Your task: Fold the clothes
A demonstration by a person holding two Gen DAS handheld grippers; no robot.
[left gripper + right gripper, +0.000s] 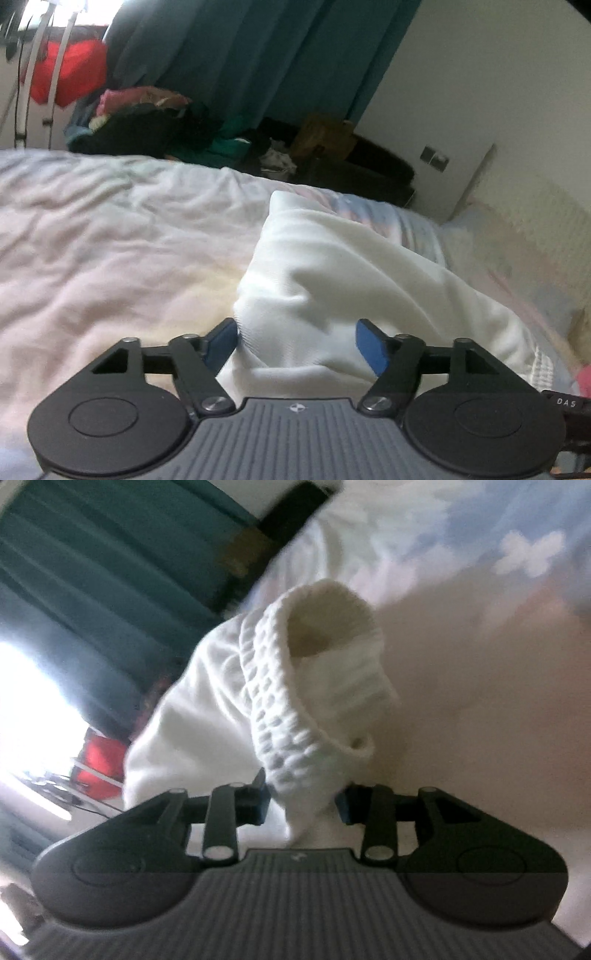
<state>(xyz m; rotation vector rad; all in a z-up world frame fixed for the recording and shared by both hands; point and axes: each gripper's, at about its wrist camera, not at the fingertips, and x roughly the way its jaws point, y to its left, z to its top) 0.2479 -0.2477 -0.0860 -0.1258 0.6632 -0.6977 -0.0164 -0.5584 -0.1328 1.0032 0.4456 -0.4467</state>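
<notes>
Starting with the left wrist view: our left gripper [297,345] has its blue pads [371,347] spread wide, and a bunch of the white garment [332,266] sits right between them. The cloth bulges up in the gap and seems to touch both pads, but we honestly can't tell whether it's actually pinched or just lying there, since the jaws stand so far apart. From the gripper the garment runs away and to the right over the bed sheet [110,229], which is pale and pretty wrinkled. Behind the bed there's a teal curtain [240,55], a messy pile of clothes [147,122] on the far side, something red [74,74] hanging near a white rack, and a bare wall [480,74] on the right.

Now the right wrist view, which is tilted a lot and a bit blurry. Our right gripper [301,803] has a narrower gap, and the ribbed waistband [280,716] of the same white garment drops straight into it. The knit edge fills the space between the pads, so this one looks clamped on the fabric. The waistband opening gapes upward above the fingers, with the smoother part of the cloth trailing off left. The sheet [480,683] is behind it, and the curtain [92,572] is over on the left side.
</notes>
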